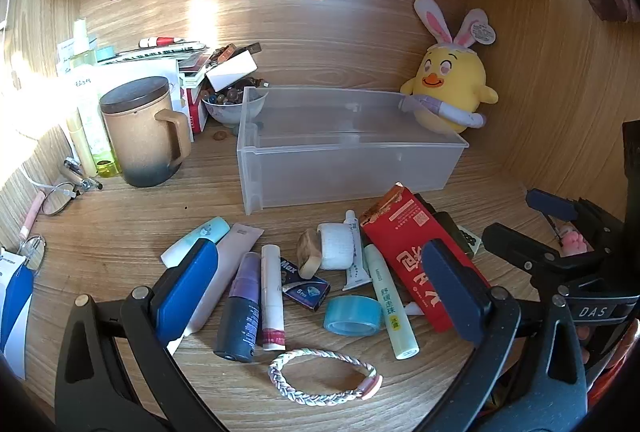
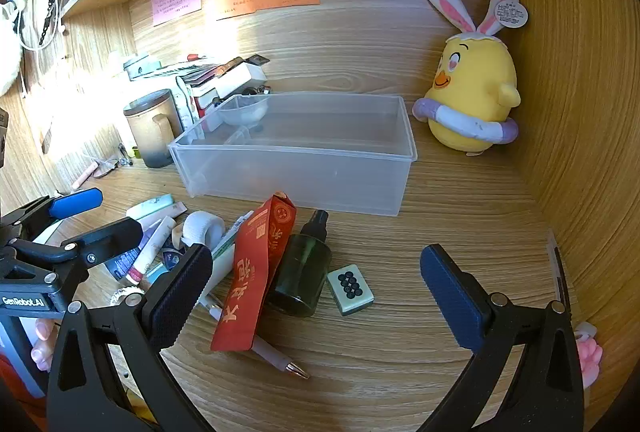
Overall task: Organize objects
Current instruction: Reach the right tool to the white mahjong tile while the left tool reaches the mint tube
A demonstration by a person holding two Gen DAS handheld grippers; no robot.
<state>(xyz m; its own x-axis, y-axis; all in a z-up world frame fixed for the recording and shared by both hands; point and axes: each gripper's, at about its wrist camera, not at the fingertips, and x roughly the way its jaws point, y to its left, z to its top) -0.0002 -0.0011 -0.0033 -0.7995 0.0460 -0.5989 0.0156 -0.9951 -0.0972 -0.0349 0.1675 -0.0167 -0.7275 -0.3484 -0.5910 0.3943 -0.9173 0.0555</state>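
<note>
Both tools hover over the wooden desk (image 2: 420,332), jaws spread wide, nothing between them. The left gripper (image 1: 320,296) hangs above a scatter of small things: a blue tape roll (image 1: 353,315), a braided bracelet (image 1: 325,377), a dark spray bottle (image 1: 239,312) and a pale green tube (image 1: 391,301). The right gripper (image 2: 316,296) frames a red packet (image 2: 256,272), a green bottle (image 2: 301,272) touching it, and a mahjong tile (image 2: 350,289) just beside. Behind the pile sits the clear plastic box (image 2: 296,176), with 1 yellow plush chick (image 2: 472,88) near its right end.
</note>
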